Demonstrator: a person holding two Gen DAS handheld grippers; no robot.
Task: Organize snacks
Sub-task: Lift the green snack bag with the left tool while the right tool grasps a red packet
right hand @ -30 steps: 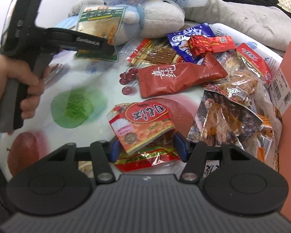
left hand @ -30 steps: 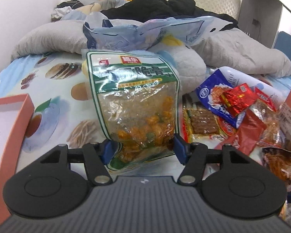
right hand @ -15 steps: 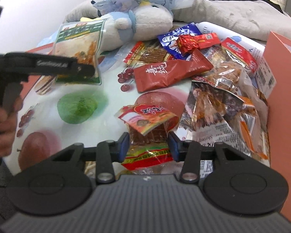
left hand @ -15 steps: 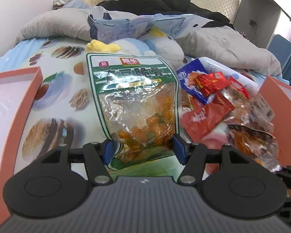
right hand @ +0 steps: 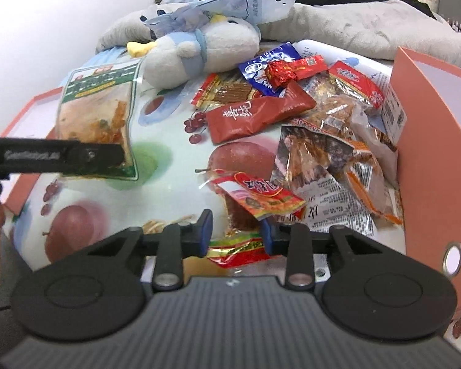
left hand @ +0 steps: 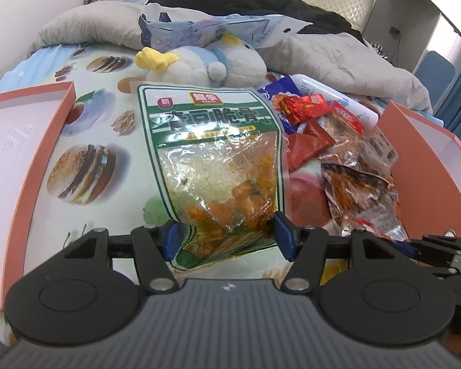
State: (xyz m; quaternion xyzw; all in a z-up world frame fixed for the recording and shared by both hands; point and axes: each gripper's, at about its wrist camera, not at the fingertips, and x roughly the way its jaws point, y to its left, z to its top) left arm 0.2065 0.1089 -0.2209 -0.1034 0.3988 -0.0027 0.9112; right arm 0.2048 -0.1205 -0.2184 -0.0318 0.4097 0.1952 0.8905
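An orange box (left hand: 24, 160) lies left of the left gripper (left hand: 227, 240), which clamps the lower end of a green snack bag (left hand: 218, 160), its long axis pointing away. The right gripper (right hand: 235, 233) pinches a red snack packet (right hand: 261, 196); another orange box (right hand: 430, 141) stands just right.

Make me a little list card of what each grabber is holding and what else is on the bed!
left gripper: shut on green snack bag, held upright
right gripper: shut on red snack packet
snack pile: loose packets beside orange box
plush toy: lying behind the snacks
other orange box: at the left
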